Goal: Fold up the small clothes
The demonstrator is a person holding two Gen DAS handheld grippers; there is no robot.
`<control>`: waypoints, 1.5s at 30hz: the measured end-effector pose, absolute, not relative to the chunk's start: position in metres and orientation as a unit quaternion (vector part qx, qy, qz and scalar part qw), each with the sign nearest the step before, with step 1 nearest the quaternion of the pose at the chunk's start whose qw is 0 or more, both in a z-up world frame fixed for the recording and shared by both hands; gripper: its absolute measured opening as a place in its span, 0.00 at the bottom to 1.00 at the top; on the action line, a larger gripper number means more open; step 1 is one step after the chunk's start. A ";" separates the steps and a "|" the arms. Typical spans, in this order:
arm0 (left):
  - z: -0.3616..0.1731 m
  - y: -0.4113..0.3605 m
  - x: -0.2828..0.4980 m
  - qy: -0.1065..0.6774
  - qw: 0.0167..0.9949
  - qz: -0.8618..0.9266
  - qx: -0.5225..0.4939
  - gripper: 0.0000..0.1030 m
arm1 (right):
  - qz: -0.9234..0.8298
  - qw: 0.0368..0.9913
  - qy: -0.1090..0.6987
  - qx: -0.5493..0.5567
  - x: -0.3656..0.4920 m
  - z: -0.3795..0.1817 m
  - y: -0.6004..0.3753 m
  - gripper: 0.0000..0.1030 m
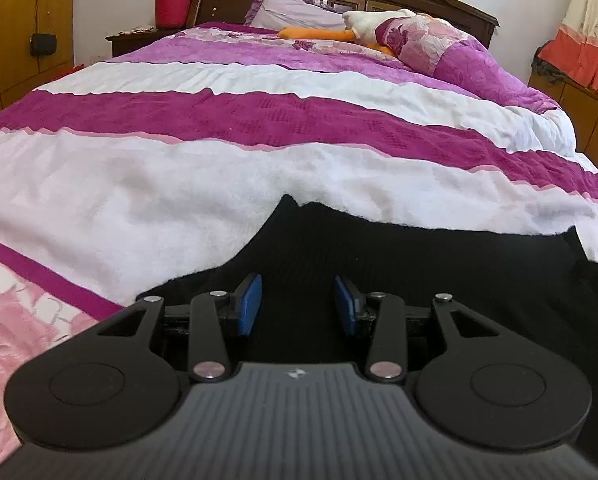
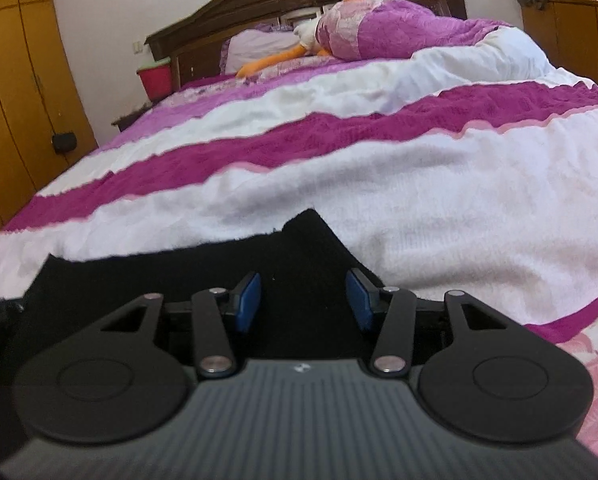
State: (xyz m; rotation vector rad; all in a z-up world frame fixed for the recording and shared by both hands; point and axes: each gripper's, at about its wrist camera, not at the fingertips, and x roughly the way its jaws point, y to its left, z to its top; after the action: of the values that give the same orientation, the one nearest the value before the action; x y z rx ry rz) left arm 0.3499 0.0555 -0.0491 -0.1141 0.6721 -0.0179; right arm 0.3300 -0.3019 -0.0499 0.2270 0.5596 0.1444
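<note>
The left gripper (image 1: 298, 304) stands with its blue pads (image 1: 250, 304) part-way apart, nothing pressed between them. The right gripper (image 2: 303, 300) shows the same half-wide gap, also empty. Both point down at a shallow angle over the black garment (image 1: 399, 264), which lies flat on the striped bedspread (image 1: 179, 184), directly beneath and ahead of the fingertips. Whether the pads touch the cloth cannot be told.

In the left view the garment spreads to the right of the gripper, with a raised corner ahead. In the right view (image 2: 171, 272) it spreads to the left, and its edge runs just beside the right pad (image 2: 359, 300). Beyond both grippers lies a plush toy (image 1: 363, 26). A red bucket (image 1: 171, 7) stands far ahead to the left.
</note>
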 end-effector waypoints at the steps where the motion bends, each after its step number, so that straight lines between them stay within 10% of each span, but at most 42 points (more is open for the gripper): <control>1: -0.046 0.056 0.347 0.329 0.943 -0.011 -0.056 0.45 | 0.070 0.953 0.271 0.119 0.325 -0.046 -0.304 0.48; 45: -0.040 0.066 0.243 0.385 0.921 0.019 -0.057 0.72 | 0.057 0.929 0.258 0.260 0.196 -0.080 -0.364 0.72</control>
State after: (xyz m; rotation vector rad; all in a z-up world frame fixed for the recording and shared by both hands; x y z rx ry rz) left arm 0.2428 0.0664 -0.0395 -0.1165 0.7916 0.0398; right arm 0.1964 -0.3640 -0.0802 0.5326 0.5283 0.1170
